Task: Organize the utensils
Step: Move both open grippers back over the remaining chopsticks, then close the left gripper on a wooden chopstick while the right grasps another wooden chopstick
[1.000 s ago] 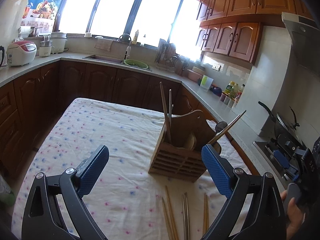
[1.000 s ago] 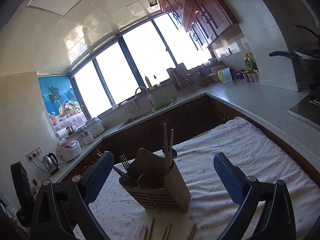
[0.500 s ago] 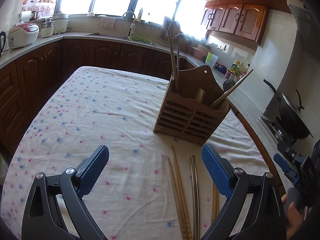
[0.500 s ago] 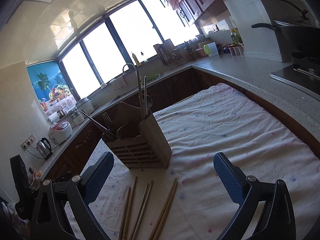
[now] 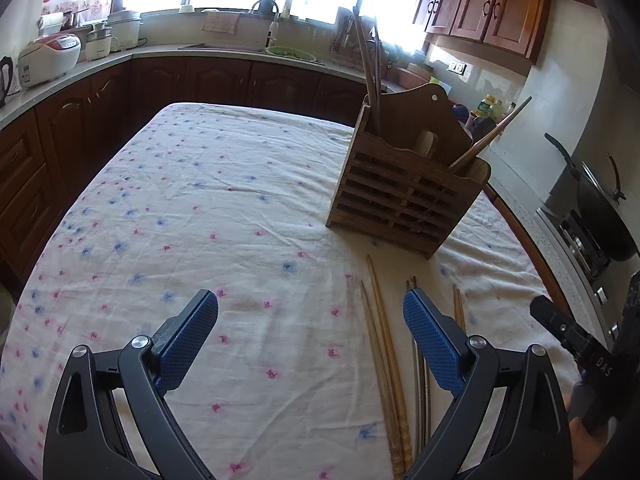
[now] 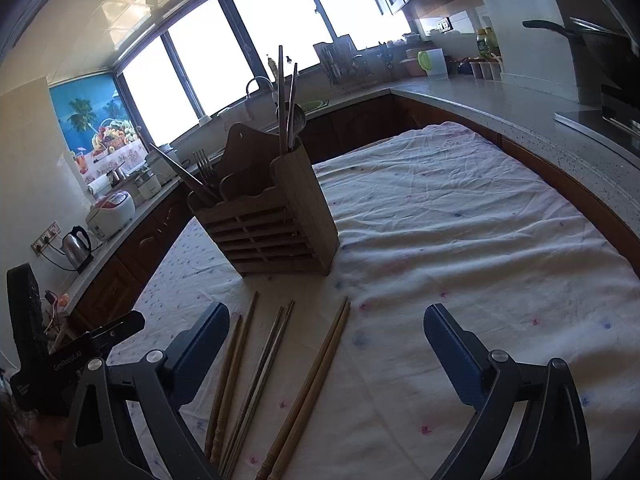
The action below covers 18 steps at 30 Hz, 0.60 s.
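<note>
A slatted wooden utensil holder (image 5: 400, 192) stands on the floral tablecloth (image 5: 200, 216); it also shows in the right wrist view (image 6: 272, 224). It holds upright chopsticks, a fork and a spoon. Three pairs of chopsticks lie on the cloth in front of it: a wooden pair (image 6: 230, 372), a metal pair (image 6: 262, 376) and another wooden pair (image 6: 312, 384). In the left wrist view the wooden pair (image 5: 384, 360) lies between my fingers. My left gripper (image 5: 310, 306) is open above the cloth. My right gripper (image 6: 326, 320) is open over the chopsticks, empty.
Kitchen counters (image 6: 500, 108) wrap around the table, with a sink (image 5: 248, 46), a rice cooker (image 5: 48, 60), a kettle (image 6: 78, 246) and a wok on the stove (image 5: 600, 208). The table's right edge (image 5: 532, 248) runs close to the counter.
Both grippers have tilted down and dropped lower toward the cloth. The chopsticks on the table have come fully into view below the holder. Both stay open.
</note>
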### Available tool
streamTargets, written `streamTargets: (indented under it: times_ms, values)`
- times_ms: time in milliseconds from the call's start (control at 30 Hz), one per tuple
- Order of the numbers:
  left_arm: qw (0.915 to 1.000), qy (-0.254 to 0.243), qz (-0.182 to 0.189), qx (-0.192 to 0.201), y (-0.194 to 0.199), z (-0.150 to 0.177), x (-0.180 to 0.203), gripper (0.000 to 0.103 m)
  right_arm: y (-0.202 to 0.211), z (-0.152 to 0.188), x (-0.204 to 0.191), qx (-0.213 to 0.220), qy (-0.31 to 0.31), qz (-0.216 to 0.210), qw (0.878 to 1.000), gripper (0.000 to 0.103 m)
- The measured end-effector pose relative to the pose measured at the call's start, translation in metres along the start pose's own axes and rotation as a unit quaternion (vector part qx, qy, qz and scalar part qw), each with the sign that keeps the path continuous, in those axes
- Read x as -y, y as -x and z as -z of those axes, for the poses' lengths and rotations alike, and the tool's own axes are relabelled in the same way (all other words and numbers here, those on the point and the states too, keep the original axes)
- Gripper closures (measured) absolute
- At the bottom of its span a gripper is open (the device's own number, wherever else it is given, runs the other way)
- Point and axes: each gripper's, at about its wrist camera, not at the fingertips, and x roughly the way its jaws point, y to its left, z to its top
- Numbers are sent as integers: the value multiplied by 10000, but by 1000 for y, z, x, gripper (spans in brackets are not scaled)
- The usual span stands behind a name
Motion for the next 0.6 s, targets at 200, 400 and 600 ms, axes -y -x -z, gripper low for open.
streamTargets:
  times_ms: [200,400,600]
  values:
    - [9998,-6,-17,-177,-12,0,0,12,-24,10,-8,-548,232,45,9982,59]
    - [9981,-173,193,-551,-32,-5,12,38,-45,16,-18,-967,407,-29,9945,79]
    - [9949,-451,336,-840,-58,-16,33,48,-71,20,-19,-1340,434,-1,9900,88]
